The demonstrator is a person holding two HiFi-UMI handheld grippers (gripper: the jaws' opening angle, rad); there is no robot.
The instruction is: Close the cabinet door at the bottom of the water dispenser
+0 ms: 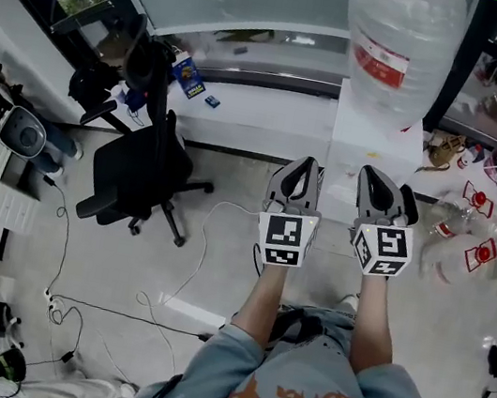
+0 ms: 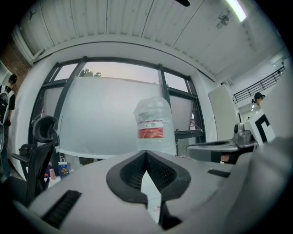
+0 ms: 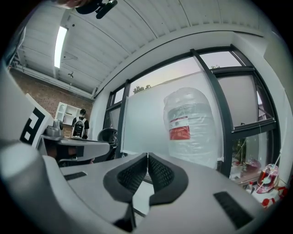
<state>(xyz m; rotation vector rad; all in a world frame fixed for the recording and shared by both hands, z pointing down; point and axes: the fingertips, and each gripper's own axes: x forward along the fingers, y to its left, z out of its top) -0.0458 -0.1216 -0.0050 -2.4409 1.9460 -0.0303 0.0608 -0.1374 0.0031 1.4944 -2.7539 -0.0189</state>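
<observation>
Left gripper [image 1: 303, 170] and right gripper [image 1: 384, 184] are both pinched closed on nothing, held level side by side. The water dispenser [image 1: 373, 139] stands just past them, more in line with the right one. Its bottom cabinet door sits lower down, out of sight here.

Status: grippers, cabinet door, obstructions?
Left gripper shut, empty. Right gripper shut, empty. Both level before water dispenser; cabinet door not visible. No obstruction seen.

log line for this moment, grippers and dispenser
left gripper: shut, empty | right gripper: shut, empty | both level, facing water dispenser | cabinet door: not visible
</observation>
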